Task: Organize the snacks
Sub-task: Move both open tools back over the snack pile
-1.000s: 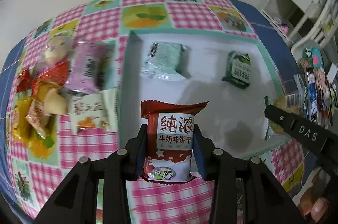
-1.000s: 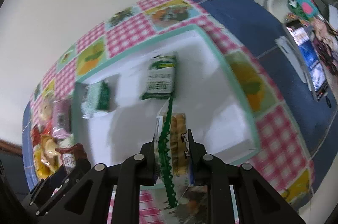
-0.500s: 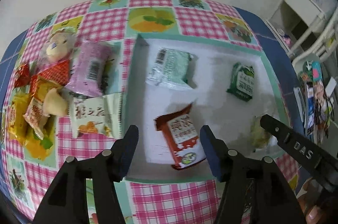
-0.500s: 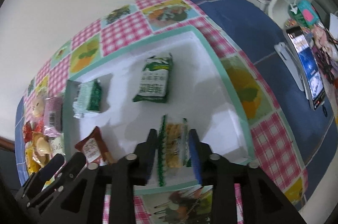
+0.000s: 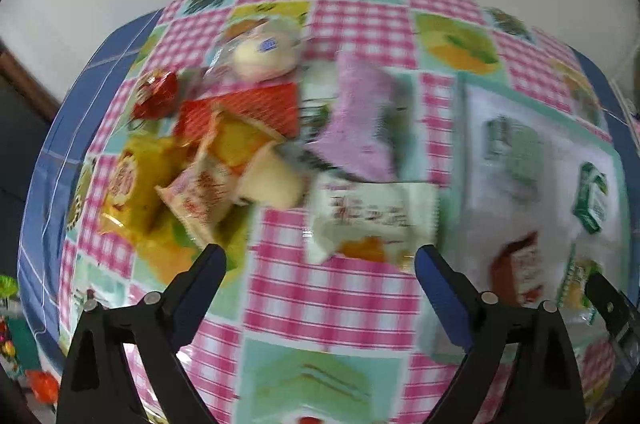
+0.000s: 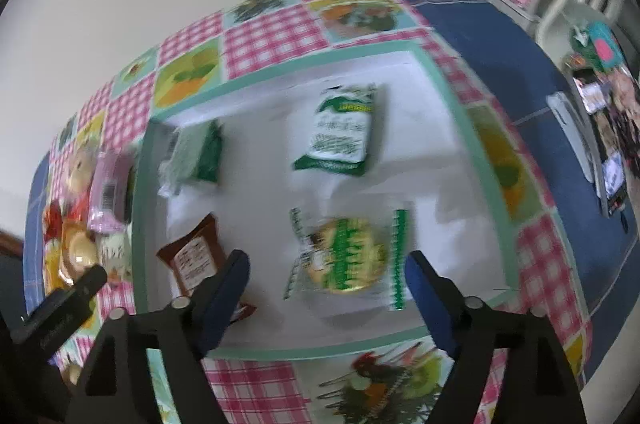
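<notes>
**Snacks in the tray, more in a pile**

Both pictures are blurry, so the words on the packets are hard to read. The white tray with a green rim (image 6: pixel 448 92) holds four snacks. The round cookie in a clear packet with green edges (image 6: pixel 348 256) lies at 6 o'clock, the brown packet (image 6: pixel 192 256) at 8. The right gripper (image 6: pixel 326 276) hangs above, wide open and empty. The left gripper (image 5: pixel 320 260) is open too, above the checked pink tablecloth (image 5: pixel 332 296). The white packet with an orange picture (image 5: pixel 372 224) lies at its 12 o'clock.
</notes>
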The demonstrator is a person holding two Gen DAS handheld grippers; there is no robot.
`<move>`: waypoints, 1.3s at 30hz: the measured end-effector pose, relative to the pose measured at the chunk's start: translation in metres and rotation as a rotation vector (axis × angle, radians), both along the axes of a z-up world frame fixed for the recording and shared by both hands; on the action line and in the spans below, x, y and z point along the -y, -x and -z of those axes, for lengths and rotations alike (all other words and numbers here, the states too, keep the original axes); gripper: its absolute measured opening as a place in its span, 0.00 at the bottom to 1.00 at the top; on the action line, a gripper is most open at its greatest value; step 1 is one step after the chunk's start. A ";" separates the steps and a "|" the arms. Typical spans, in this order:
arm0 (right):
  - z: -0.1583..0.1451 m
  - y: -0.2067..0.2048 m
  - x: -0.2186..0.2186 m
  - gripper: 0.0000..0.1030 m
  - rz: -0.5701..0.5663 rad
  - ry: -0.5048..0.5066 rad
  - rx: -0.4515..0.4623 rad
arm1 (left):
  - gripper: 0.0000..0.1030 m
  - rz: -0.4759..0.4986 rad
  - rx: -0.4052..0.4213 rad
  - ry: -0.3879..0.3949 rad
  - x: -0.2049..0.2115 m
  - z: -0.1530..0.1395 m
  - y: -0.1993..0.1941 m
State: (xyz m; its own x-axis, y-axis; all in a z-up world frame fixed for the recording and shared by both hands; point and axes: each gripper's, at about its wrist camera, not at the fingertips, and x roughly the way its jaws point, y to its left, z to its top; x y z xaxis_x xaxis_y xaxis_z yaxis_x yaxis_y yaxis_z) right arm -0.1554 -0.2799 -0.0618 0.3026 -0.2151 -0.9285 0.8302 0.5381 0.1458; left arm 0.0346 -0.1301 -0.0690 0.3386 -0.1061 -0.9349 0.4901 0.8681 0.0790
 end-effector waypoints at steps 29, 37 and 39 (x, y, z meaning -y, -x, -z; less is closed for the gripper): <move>-0.016 -0.137 -0.125 1.00 -0.373 0.007 0.185 | 0.99 -0.231 0.102 0.071 -0.124 -0.025 -0.094; -0.006 -0.169 -0.140 1.00 -0.443 0.040 0.146 | 0.99 -0.276 0.025 0.083 -0.145 -0.013 -0.115; 0.000 -0.175 -0.138 1.00 -0.440 0.039 0.119 | 0.99 -0.284 0.015 0.084 -0.146 -0.009 -0.118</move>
